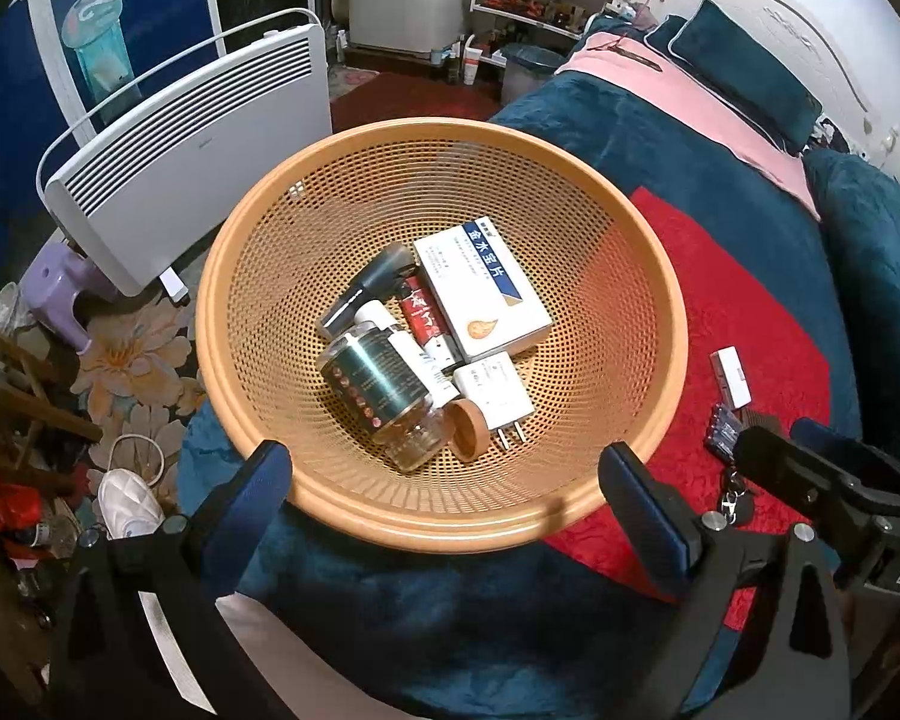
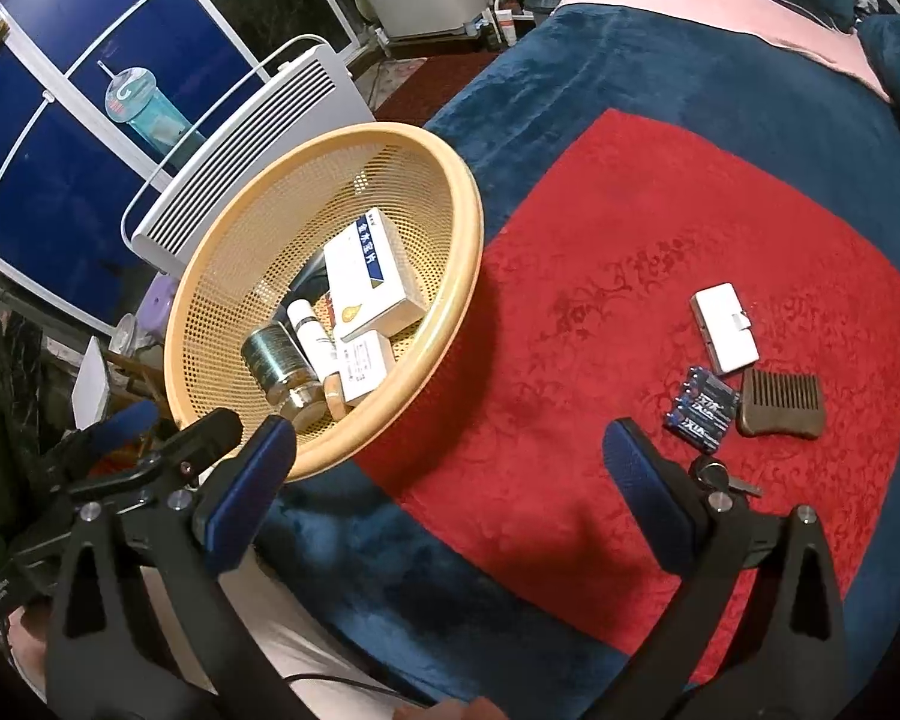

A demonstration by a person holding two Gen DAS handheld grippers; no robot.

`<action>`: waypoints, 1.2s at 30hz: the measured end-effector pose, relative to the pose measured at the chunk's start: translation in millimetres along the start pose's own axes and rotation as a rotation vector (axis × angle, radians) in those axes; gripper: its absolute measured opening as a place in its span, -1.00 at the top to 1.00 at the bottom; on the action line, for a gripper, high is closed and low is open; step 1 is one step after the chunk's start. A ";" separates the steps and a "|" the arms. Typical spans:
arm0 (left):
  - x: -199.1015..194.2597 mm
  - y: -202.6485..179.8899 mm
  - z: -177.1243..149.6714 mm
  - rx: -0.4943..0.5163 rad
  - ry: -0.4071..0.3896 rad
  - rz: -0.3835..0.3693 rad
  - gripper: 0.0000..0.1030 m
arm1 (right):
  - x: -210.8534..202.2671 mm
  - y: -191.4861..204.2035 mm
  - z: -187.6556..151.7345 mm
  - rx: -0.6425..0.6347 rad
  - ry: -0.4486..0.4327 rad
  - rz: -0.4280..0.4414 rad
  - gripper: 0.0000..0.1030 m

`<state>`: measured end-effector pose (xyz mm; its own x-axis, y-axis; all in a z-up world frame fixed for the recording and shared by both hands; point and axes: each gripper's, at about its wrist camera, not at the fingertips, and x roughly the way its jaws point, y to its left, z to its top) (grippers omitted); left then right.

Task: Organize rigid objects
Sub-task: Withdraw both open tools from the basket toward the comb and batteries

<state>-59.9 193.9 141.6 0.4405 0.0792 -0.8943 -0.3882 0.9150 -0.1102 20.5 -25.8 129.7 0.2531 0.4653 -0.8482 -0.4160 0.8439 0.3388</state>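
On the bed's left, the basket [image 2: 444, 324] is already holding several items; a white case [image 2: 725, 327], batteries [image 2: 703, 409], comb [image 2: 781, 405] and keys [image 2: 720, 476] are waiting right, while both the left gripper [image 1: 444, 492] and right gripper [image 2: 450, 468] are hovering spread, empty.

Both wrist views look steeply down, sharing the orange basket [image 1: 252, 276]; the right one faces the red cloth [image 2: 600, 312].

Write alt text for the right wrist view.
Open right tongs hover empty over a red cloth on a blue blanket, where a white case, battery pack, wooden comb and keys lie. At left, an orange mesh basket holds a medicine box, bottles and a charger.
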 end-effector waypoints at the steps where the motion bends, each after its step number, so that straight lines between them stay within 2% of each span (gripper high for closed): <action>1: -0.2 -1.3 0.0 0.003 0.000 0.000 -0.99 | -0.5 -2.3 -0.3 0.004 -0.001 -0.001 -1.00; 36: 5.0 -60.2 0.7 0.110 0.004 0.006 -0.99 | -9.4 -51.4 -12.1 0.086 -0.005 0.001 -1.00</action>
<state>-33.8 139.5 144.1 0.4355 0.0835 -0.8963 -0.2997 0.9523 -0.0569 28.9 -76.8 115.3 0.2575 0.4672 -0.8458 -0.3400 0.8632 0.3733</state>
